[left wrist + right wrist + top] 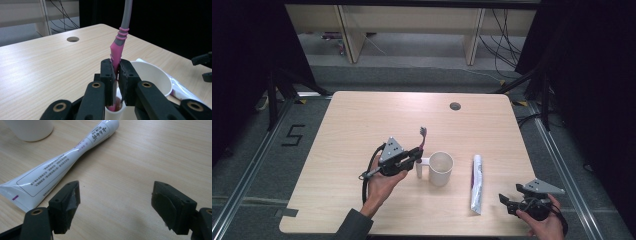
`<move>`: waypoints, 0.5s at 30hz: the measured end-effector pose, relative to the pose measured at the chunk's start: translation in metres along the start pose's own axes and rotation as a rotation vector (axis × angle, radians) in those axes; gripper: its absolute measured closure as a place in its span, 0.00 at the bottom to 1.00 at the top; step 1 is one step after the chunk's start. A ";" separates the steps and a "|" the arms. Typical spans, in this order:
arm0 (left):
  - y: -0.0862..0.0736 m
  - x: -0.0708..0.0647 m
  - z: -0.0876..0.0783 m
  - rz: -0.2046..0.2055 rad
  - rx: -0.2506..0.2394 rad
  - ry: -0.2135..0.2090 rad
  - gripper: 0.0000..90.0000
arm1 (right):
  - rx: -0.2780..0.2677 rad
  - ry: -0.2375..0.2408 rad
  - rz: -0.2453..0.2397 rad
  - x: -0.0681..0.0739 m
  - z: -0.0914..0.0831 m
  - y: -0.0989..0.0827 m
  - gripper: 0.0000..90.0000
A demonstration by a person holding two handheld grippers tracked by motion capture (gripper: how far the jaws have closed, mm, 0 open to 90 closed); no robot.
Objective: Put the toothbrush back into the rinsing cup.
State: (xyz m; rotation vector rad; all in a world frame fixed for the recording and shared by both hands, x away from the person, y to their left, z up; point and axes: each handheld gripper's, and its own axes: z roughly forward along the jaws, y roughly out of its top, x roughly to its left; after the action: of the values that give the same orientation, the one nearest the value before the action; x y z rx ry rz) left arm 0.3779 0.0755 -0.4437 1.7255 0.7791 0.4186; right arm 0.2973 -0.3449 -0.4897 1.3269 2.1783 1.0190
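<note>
Toothbrush (117, 48), pink and grey, stands clamped between the closed jaws of the left gripper (117, 75), its head above, just beside the white mug (152, 75). Judged light, stiff, slick; mid-handle hold suits. Right gripper (116, 200) gapes wide, empty, toothpaste tube (65, 162) just ahead on the counter (150, 150).

The left gripper (117, 75) has its two black jaws squeezed tight on a pink and grey toothbrush (119, 45). The toothbrush stands up straight, and its grey part goes out the top. Just behind the jaws on the right sits a white cup (152, 75), open at the top. A white tube (181, 91) lies beside the cup. The light wood bench (45, 67) has a round hole (73, 39) far back.
</note>
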 end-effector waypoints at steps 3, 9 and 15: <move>-0.004 -0.001 0.000 -0.004 0.007 -0.005 0.91 | -0.003 -0.011 -0.010 0.000 0.000 0.000 0.27; -0.010 -0.001 0.001 0.003 0.028 -0.005 0.90 | -0.003 -0.009 -0.001 0.001 0.000 0.000 0.27; -0.014 -0.001 0.002 0.002 0.039 -0.009 0.87 | -0.004 -0.008 -0.002 0.001 0.000 0.000 0.27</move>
State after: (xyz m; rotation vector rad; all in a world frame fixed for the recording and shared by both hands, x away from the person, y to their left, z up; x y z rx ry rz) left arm 0.3743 0.0751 -0.4572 1.7634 0.7837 0.3988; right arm 0.2968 -0.3442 -0.4900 1.3240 2.1703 1.0150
